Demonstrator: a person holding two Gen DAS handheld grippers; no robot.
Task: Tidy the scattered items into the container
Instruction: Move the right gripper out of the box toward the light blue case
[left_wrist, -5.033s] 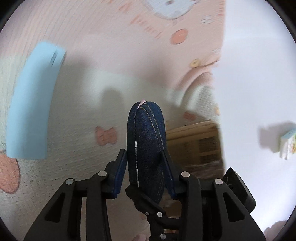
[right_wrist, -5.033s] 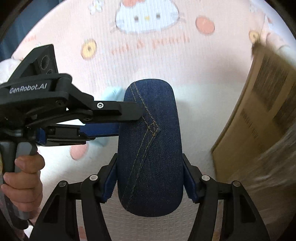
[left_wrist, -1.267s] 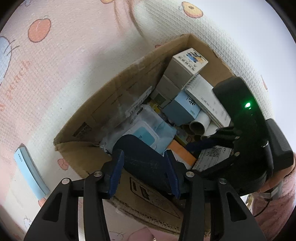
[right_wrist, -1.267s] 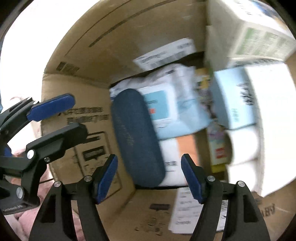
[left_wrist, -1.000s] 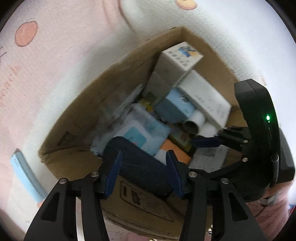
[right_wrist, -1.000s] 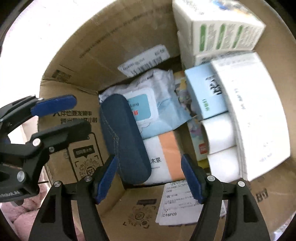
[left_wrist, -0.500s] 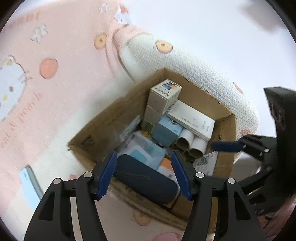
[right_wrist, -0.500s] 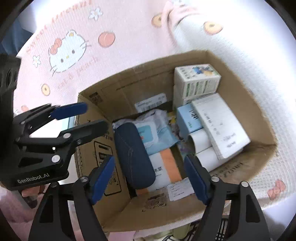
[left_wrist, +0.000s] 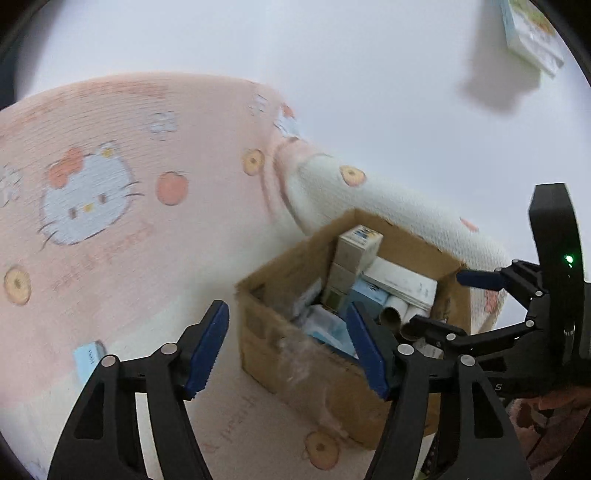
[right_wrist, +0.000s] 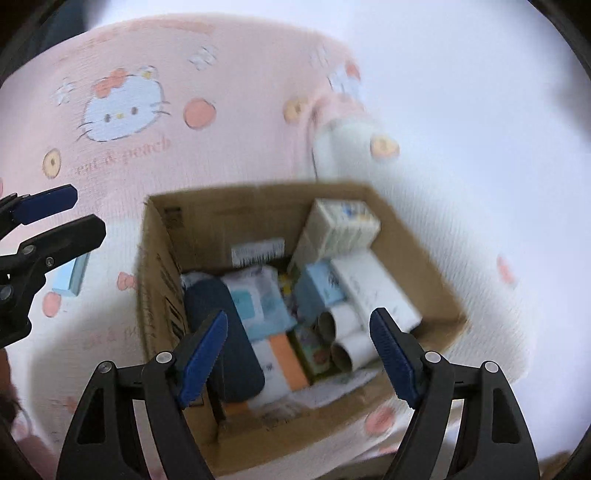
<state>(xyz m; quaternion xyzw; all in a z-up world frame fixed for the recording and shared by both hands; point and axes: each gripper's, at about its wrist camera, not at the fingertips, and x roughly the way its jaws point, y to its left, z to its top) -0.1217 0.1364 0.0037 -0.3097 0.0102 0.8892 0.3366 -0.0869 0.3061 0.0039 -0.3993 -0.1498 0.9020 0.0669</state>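
Note:
A dark denim case lies inside the open cardboard box, along its left wall, against a pack of wipes. My right gripper hovers above the box's near side, open, with nothing between its pads. My left gripper is off the box's left corner, its jaws opening and empty; in the right wrist view the left gripper is at the far left. The box hides the case in the left wrist view, where the right gripper shows on the right. A light blue item lies on the blanket.
The box stands on a pink cartoon-cat blanket and holds white cartons, paper rolls and packets. The light blue item lies left of the box. A small colourful pack sits on the white surface beyond.
Both grippers carried the denim case into the box, let it go and opened. They have since pulled up and back, so the box looks smaller and farther away.

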